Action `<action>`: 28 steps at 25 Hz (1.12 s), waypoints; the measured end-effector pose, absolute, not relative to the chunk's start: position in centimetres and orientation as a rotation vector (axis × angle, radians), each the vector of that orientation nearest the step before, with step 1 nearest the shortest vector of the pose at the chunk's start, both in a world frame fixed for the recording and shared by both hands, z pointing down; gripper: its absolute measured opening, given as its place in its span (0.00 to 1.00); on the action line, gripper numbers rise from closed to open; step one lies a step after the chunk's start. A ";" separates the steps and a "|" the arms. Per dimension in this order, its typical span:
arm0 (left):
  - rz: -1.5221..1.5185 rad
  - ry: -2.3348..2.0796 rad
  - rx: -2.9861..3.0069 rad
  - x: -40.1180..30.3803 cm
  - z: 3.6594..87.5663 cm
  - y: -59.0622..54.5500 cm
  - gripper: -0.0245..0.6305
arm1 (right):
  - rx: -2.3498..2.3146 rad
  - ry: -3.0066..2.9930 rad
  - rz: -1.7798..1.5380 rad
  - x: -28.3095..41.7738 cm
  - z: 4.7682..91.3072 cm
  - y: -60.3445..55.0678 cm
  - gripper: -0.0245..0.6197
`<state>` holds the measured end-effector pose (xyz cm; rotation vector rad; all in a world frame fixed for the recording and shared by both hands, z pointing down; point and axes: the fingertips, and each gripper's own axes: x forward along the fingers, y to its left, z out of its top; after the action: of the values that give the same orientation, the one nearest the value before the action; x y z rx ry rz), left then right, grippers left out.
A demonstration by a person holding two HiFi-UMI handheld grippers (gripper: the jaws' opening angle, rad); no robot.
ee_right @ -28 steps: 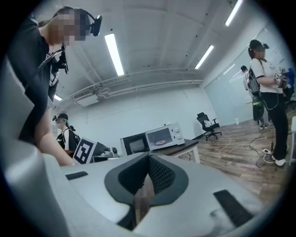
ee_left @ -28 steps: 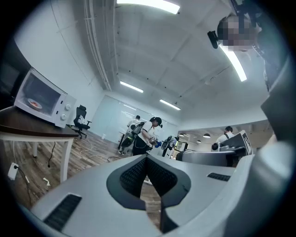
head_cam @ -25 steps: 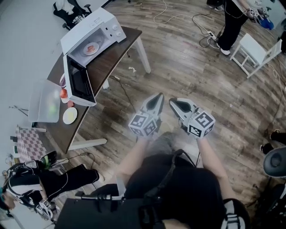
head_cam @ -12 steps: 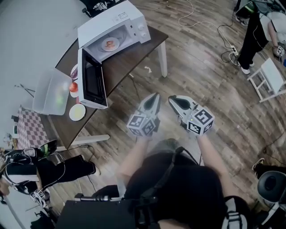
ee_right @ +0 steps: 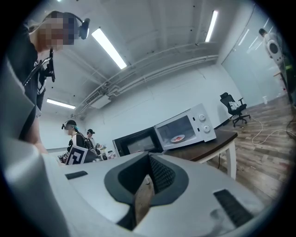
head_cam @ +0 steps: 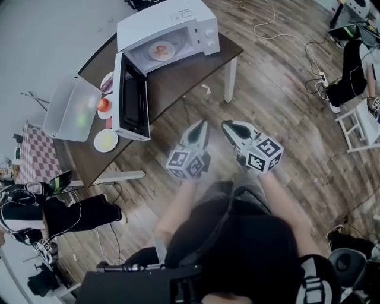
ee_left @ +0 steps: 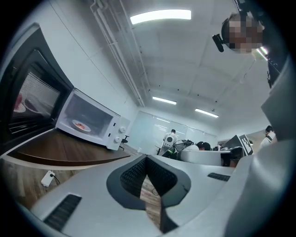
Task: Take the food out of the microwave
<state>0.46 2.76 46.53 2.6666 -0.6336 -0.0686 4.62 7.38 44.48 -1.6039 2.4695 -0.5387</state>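
Both grippers held level, side by side

The left gripper (head_cam: 200, 126) and the right gripper (head_cam: 228, 126) are closed and empty, with both forearms extended forward.

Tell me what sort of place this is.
Probably a lab or open office workspace, not a home kitchen. The microwave sits on a plain table in a large room, loose cables trail across the wood floor, and an office chair stands under ceiling strip lights.

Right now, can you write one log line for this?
left gripper: shut, empty | right gripper: shut, empty | microwave: door open | plate of food: inside microwave | stage: food not yet taken out
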 end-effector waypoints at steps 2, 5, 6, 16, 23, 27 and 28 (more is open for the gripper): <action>-0.078 -0.656 2.651 0.2 46.6 1.7 0.04 | -1.590 2.467 -0.556 4.5 44.6 6.2 0.04; -0.083 -0.695 2.629 -0.1 46.9 0.1 0.04 | -1.551 2.503 -0.582 4.1 44.9 4.2 0.04; -0.085 -0.713 2.622 -0.3 47.1 -0.5 0.04 | -1.533 2.525 -0.584 3.8 45.0 3.5 0.04; -0.113 -0.841 2.589 -0.4 47.4 -6.6 0.04 | -1.439 2.649 -0.532 3.2 45.3 -4.2 0.04; -0.134 -0.909 2.556 0.1 47.6 -11.1 0.04 | -1.375 2.637 -0.613 4.3 45.8 -9.1 0.04; -0.141 -0.955 2.529 0.3 48.1 -13.5 0.04 | -1.380 2.640 -0.636 5.2 46.4 -11.4 0.04; -0.140 -0.966 2.522 0.4 48.1 -14.0 0.04 | -1.374 2.641 -0.648 5.3 46.5 -11.9 0.04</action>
<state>0.36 -14.01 48.13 2.5224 -0.9660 -0.1404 5.34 -11.93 46.54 -1.3737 2.6413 -0.6476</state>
